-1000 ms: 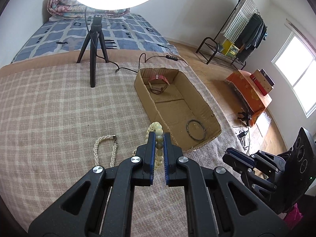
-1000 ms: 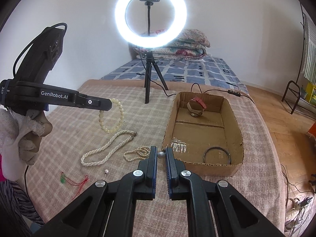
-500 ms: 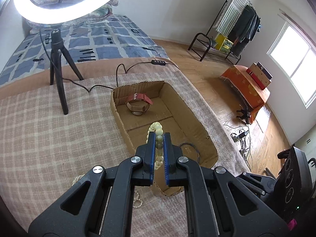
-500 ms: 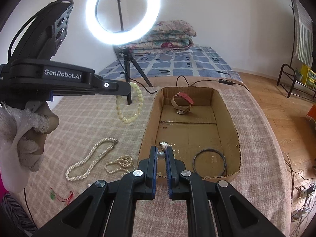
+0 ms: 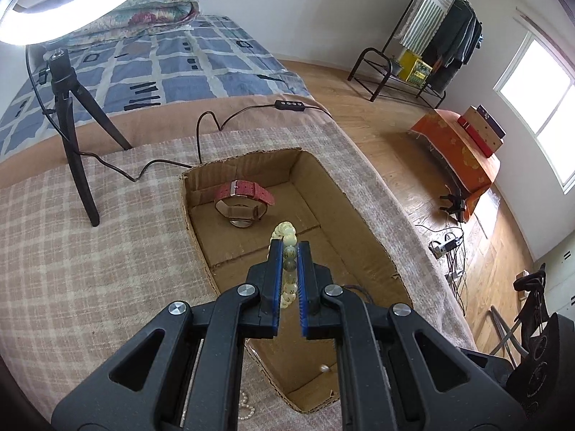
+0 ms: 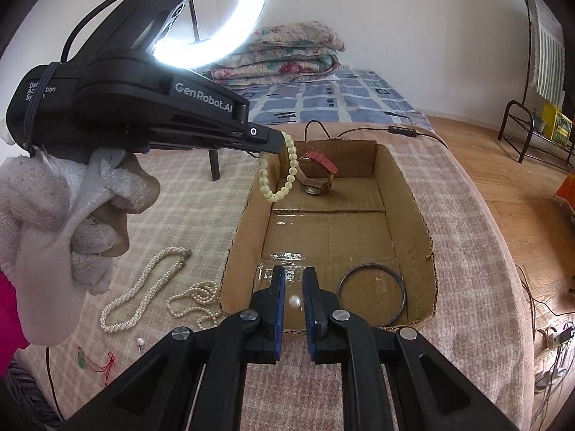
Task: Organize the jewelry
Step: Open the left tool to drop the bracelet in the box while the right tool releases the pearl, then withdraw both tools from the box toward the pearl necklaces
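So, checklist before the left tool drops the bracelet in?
1. Left tool shut on bead bracelet: ok.
2. Bracelet over cardboard box: ok in the left wrist view, near the left wall in the right wrist view.
3. Drop spot apart from watch and metal hoop: ok.
4. Right tool open, pearl lying loose on the box floor: ok.
5. Bracelet's height above the floor: cannot tell.

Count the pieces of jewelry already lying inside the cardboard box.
3: the red-strapped watch at the far end, the dark bangle in the near right corner, and a loose pearl near the front wall. The gripper may hide others.
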Demonstrator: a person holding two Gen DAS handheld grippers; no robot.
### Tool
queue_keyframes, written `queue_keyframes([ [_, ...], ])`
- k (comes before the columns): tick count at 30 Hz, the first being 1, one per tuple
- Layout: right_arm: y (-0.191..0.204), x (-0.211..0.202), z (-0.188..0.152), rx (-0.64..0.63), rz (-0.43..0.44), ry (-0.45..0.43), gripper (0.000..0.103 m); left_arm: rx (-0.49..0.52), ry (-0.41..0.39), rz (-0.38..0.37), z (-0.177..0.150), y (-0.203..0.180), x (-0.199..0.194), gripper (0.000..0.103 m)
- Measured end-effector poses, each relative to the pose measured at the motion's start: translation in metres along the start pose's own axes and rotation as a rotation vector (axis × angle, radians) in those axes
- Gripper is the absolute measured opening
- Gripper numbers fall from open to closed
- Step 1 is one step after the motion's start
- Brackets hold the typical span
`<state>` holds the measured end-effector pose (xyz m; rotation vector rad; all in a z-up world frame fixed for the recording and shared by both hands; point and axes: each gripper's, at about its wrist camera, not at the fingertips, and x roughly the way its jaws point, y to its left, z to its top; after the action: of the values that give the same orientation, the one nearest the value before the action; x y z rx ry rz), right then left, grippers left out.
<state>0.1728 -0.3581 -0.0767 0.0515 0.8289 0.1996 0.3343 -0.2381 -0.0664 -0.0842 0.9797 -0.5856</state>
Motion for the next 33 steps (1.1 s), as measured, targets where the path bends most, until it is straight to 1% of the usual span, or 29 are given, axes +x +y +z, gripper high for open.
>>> queue_keyframes([
  [2,0.0,-0.001,0.0,0.006,0.001,-0.006,0.027,0.003,-0.007,0.002,0.001,0.0,0.0,0.006],
  [3,0.0,-0.002,0.0,0.005,-0.002,-0.007,0.032,0.008,-0.007,0.008,0.001,0.0,0.0,0.008],
  [4,0.001,-0.002,0.0,0.001,-0.006,-0.007,0.036,0.013,-0.01,0.017,0.001,0.0,-0.001,0.019],
  [5,0.002,-0.003,0.0,-0.003,-0.009,-0.008,0.048,0.017,-0.014,0.023,0.001,-0.001,-0.003,0.037],
  [6,0.003,-0.003,-0.001,-0.006,-0.011,-0.012,0.06,0.018,-0.022,0.027,0.002,-0.001,-0.004,0.044],
  [7,0.004,-0.005,-0.001,-0.01,-0.017,-0.019,0.065,0.019,-0.035,0.032,0.001,0.0,-0.006,0.046],
  [9,0.006,-0.007,-0.001,-0.018,-0.036,-0.031,0.079,0.018,-0.037,0.037,0.002,0.001,-0.009,0.046],
  [10,0.008,-0.008,-0.001,-0.022,-0.049,-0.034,0.083,0.017,-0.035,0.037,0.002,0.001,-0.01,0.047],
  [11,0.009,-0.01,-0.001,-0.026,-0.062,-0.04,0.089,0.017,-0.034,0.039,0.002,0.002,-0.012,0.047],
  [12,0.01,-0.011,-0.001,-0.029,-0.069,-0.046,0.091,0.017,-0.035,0.041,0.002,0.002,-0.014,0.047],
  [14,0.011,-0.013,0.0,-0.029,-0.069,-0.044,0.094,0.016,-0.038,0.048,0.001,0.004,-0.019,0.057],
  [16,0.013,-0.014,0.0,-0.028,-0.082,-0.044,0.098,0.012,-0.051,0.058,0.0,0.006,-0.027,0.06],
  [24,0.021,-0.025,0.001,-0.056,-0.102,-0.07,0.103,-0.003,-0.09,0.086,-0.003,0.019,-0.064,0.06],
  [28,0.026,-0.033,0.003,-0.059,-0.085,-0.086,0.103,-0.011,-0.11,0.1,-0.008,0.03,-0.089,0.06],
  [33,0.033,-0.042,0.005,-0.05,-0.042,-0.107,0.103,-0.022,-0.135,0.122,-0.018,0.046,-0.126,0.06],
])
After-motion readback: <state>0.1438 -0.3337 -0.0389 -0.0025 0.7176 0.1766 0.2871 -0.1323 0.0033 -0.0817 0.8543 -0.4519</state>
